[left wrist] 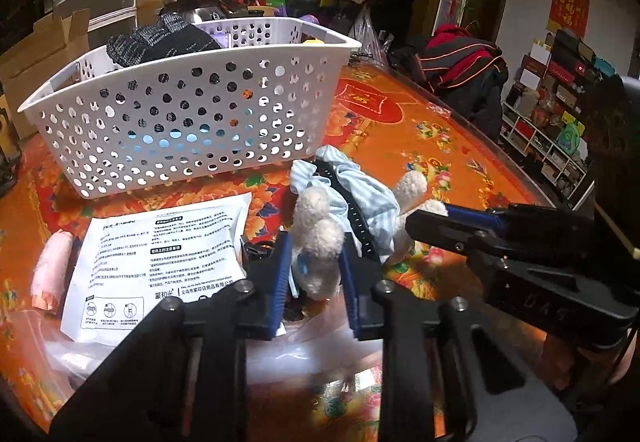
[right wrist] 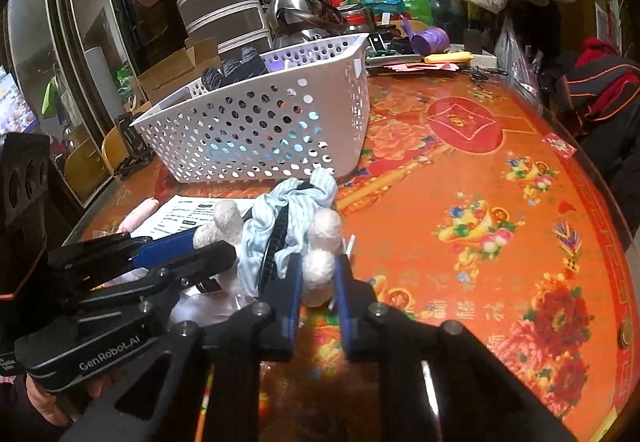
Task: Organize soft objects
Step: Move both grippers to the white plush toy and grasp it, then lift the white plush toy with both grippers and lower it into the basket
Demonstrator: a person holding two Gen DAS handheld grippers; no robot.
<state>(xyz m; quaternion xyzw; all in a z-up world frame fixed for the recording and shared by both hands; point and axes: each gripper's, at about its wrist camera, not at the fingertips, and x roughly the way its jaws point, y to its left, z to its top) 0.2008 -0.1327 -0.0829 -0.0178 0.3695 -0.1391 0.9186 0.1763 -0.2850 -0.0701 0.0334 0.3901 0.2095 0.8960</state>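
White basket [left wrist: 188, 110] sits toward the table's [right wrist: 460, 178] far edge. Right in front of it is a floppy plush toy [left wrist: 320, 242] in striped cloth, light and squishy. Left tongs [left wrist: 314, 266] pinch one fuzzy limb, right tongs [right wrist: 318, 274] another; those limbs look like good handles.

Basket [right wrist: 280, 122] blocks beyond; tablecloth [right wrist: 480, 242] rightward bare.

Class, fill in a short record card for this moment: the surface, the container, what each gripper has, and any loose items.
surface: table with orange floral cover
container: white perforated basket, dark knitted item inside
left gripper: shut on the fluffy white toy
right gripper: shut on the same toy's other end
on the toy: pale blue striped cloth
loose items: printed packet, pink roll
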